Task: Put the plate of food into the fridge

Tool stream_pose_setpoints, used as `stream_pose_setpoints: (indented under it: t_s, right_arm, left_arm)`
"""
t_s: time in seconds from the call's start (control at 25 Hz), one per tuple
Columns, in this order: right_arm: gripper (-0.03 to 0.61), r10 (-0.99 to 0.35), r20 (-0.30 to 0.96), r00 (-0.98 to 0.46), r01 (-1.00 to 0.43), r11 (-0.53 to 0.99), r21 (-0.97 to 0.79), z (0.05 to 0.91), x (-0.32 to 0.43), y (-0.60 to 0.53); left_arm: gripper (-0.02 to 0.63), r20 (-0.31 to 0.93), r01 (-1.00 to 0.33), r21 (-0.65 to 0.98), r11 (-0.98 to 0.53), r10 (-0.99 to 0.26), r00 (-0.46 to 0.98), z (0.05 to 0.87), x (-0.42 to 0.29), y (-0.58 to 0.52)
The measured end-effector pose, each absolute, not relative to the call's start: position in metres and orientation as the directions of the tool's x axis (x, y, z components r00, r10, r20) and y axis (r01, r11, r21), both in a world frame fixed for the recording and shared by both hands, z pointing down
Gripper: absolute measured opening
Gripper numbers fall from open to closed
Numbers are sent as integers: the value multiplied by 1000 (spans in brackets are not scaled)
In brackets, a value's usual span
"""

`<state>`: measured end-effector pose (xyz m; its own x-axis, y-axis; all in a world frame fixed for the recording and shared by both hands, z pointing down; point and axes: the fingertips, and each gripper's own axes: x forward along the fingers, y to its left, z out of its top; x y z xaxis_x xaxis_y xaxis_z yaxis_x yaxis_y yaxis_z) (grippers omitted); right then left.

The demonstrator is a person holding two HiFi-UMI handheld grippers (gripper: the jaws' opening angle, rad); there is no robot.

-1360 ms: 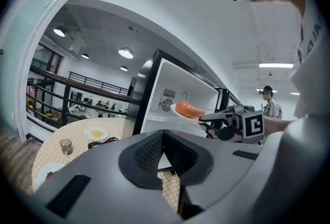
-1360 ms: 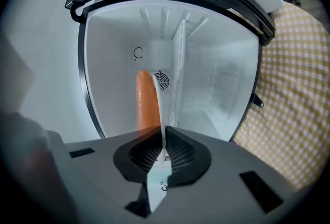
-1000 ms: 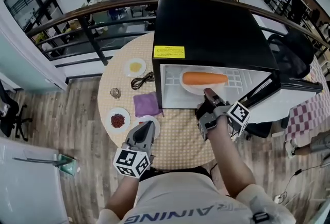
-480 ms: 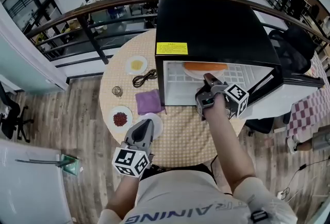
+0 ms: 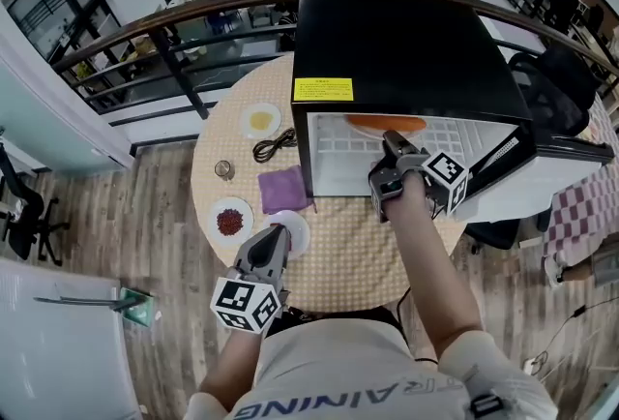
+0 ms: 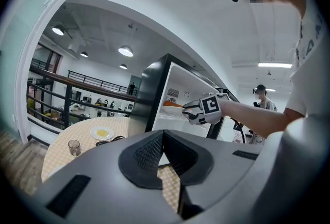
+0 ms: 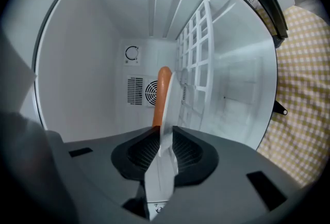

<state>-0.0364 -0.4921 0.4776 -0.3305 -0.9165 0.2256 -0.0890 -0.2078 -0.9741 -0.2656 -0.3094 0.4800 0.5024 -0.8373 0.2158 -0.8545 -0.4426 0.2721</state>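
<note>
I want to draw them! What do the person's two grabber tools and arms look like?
Both the left gripper and right gripper are grey, with ribbed black pads. Each carries a white cube with black square markers. The shirt is white, short-sleeved. The right jaws are opening, with the plate between them.

**Left hand-held gripper** (image 5: 280, 234): held low in front of the torso, pointing forward and up. Jaws were together with nothing between them. Marker cube (image 5: 247, 304) faced the head camera. Left forearm (image 5: 230, 365) was bent close to the body.

**Right hand-held gripper** (image 5: 391, 147): reached forward at the end of an outstretched right arm (image 5: 426, 263), with its cube (image 5: 447, 182) on the outer side. Jaws were opening, the pads just parted from a plate (image 7: 166, 130) rim that stood edge-on between them.
</note>
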Motion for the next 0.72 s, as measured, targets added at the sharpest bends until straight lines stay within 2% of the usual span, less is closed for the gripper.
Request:
stream_pose_setpoints:
  t_s: [0.32, 0.4, 0.52, 0.72]
  right_arm:
    - [121, -894, 218, -391, -183, -156, -971, 478, -43, -490]
    - [153, -885, 212, -415, -233, -122, -965, 476, -46, -488]
    - [164, -865, 221, -451, -331, -68, -941, 473, -52, -485]
    - [190, -826, 244, -508, -410, -17, -912, 473, -62, -482]
  left_arm:
    - [9, 211, -848, 277, -451, -833, 512, 481, -260, -311]
    - [9, 211, -849, 280, -449, -833, 511, 481, -260, -311]
    - [9, 212, -847, 286, -447, -833, 511, 481, -259, -312]
    - [9, 219, -847, 293, -443, -832, 510, 485, -259, -312]
